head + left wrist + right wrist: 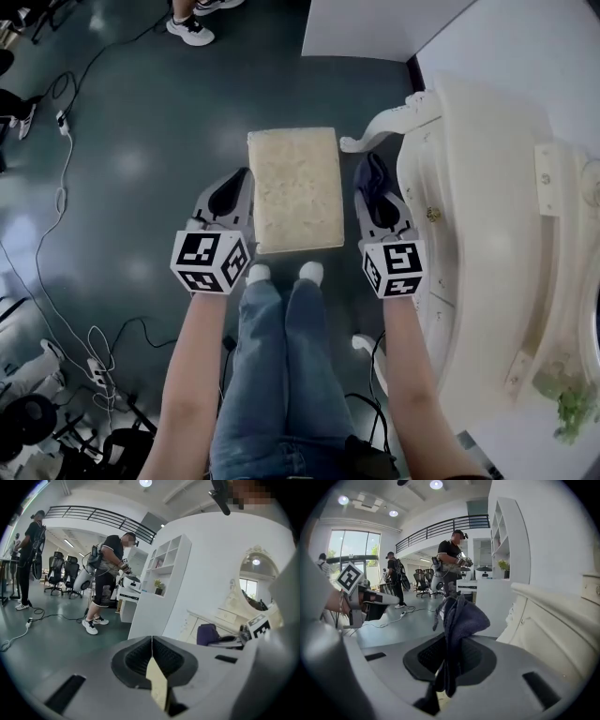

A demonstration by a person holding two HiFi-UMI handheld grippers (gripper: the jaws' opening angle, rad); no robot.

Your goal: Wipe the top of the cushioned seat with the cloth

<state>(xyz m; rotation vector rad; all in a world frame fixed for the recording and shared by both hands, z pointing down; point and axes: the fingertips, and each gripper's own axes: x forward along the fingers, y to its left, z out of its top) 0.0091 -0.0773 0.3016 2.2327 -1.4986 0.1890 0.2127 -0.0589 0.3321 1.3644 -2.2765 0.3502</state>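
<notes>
1. My left gripper (pixel 228 197): at 9 o'clock of the seat, just beside its left edge. Fingers pressed together, nothing between them; in the left gripper view (pixel 152 641) they meet in one thin line.

2. My right gripper (pixel 375 187): at 3 o'clock of the seat, just beside its right edge. Fingers pinch the cloth, as the right gripper view (pixel 452 644) shows.

3. Cloth (pixel 374 178): dark navy, bunched. It rises above my right fingers in a crumpled fold (pixel 459 620), with a tail hanging down between them. It lies off the seat's top.

4. Cushioned seat (pixel 294 187): cream, rectangular, textured top, between my two grippers. My white shoe toes (pixel 259 273) stand at its 6 o'clock edge.

5. Dressing table (pixel 487 187): cream, carved, with a curled leg, at 3 o'clock of the head view; its oval mirror (pixel 255 581) shows in the left gripper view.

6. Cables (pixel 56 187): trailing over the dark floor at 9 o'clock.

7. Person (pixel 110 573): standing well apart, beside a white shelf unit (pixel 159 588).
</notes>
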